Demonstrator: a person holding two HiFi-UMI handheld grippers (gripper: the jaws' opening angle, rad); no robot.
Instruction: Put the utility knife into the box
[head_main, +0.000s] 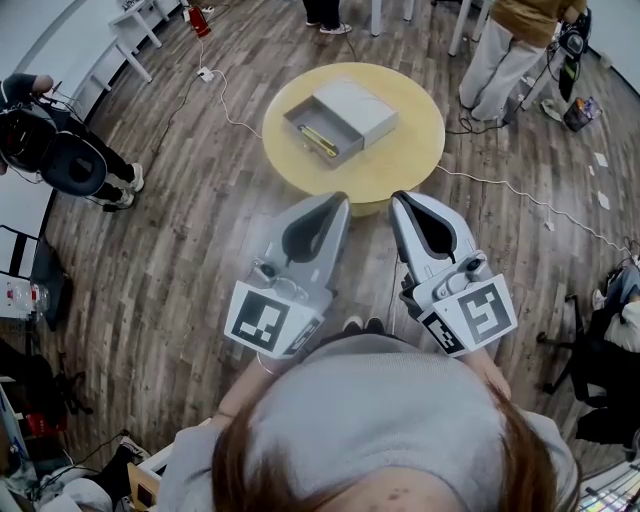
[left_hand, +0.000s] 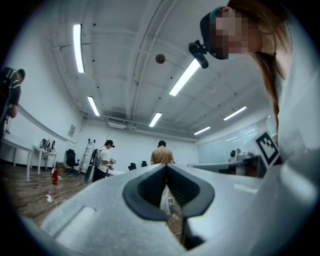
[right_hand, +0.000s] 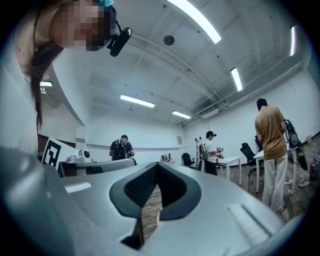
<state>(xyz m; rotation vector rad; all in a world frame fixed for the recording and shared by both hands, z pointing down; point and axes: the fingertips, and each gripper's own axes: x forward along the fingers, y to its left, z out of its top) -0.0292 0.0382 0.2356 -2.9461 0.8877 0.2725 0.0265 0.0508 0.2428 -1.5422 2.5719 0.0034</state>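
On the round yellow table (head_main: 400, 160), in the head view, stands a grey-white box (head_main: 358, 108) with its drawer pulled out toward the left. A yellow utility knife (head_main: 318, 140) lies inside that drawer. My left gripper (head_main: 338, 200) and right gripper (head_main: 402, 198) hang side by side close to my body, short of the table's near edge and apart from the box. Both point toward the table. The left gripper (left_hand: 166, 166) has its tips together with nothing between them. The right gripper (right_hand: 156, 164) is likewise shut and empty.
White cables run across the wooden floor from a power strip (head_main: 207, 73) to the table's foot. A person in beige trousers (head_main: 500, 60) stands at the back right. Another person (head_main: 70, 150) sits at the left beside white desks (head_main: 120, 45). An office chair (head_main: 585, 370) stands at the right.
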